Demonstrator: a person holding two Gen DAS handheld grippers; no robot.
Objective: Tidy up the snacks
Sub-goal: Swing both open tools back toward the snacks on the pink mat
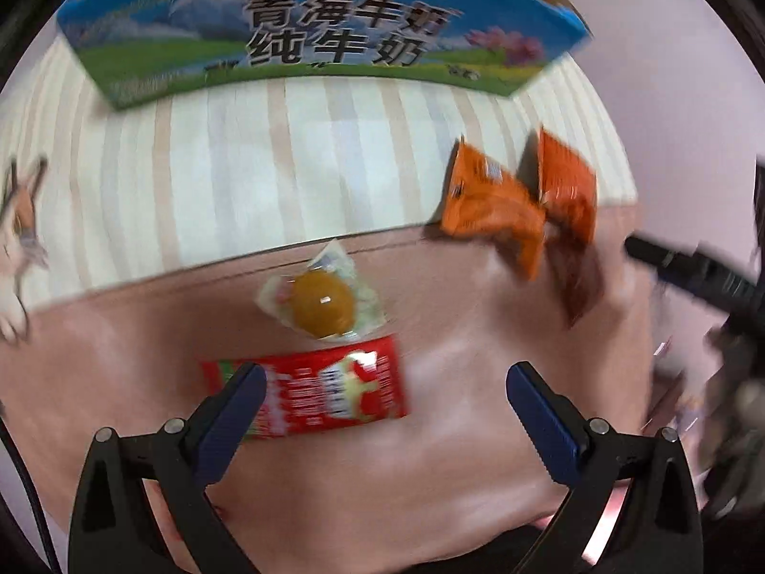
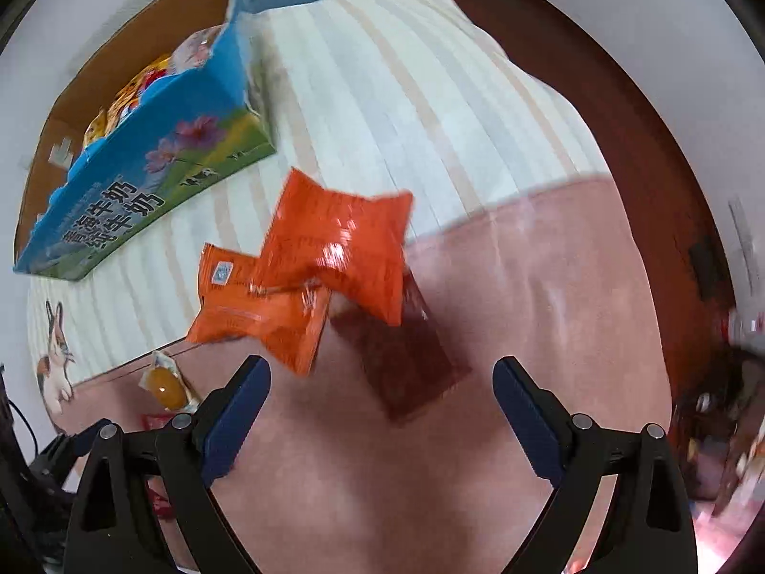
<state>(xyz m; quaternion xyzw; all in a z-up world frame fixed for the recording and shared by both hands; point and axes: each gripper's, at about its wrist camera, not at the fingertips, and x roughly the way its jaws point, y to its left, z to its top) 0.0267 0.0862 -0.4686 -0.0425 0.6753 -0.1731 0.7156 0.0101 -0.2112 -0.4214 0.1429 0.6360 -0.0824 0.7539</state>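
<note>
Left wrist view is showing the left gripper (image 1: 385,382) pointing steeply down at a pink bedcover (image 1: 454,454), its two blue-padded fingers (image 1: 241,404) standing wide apart and gripping nothing. One finger is overlapping the edge of a red snack packet (image 1: 330,392) lying flat; just beyond it a clear-wrapped yellow jelly (image 1: 322,306) is resting near the striped sheet (image 1: 287,167).

Right wrist view is showing the right gripper (image 2: 382,394) also aiming steeply downward, jaws spread wide and empty. Ahead of it a dark brown packet (image 2: 406,368) is lying on the cover, partly under two overlapping orange packets (image 2: 334,258). A blue milk carton box (image 2: 143,162), open-topped with snacks inside, is sitting further off on the stripes.
</note>
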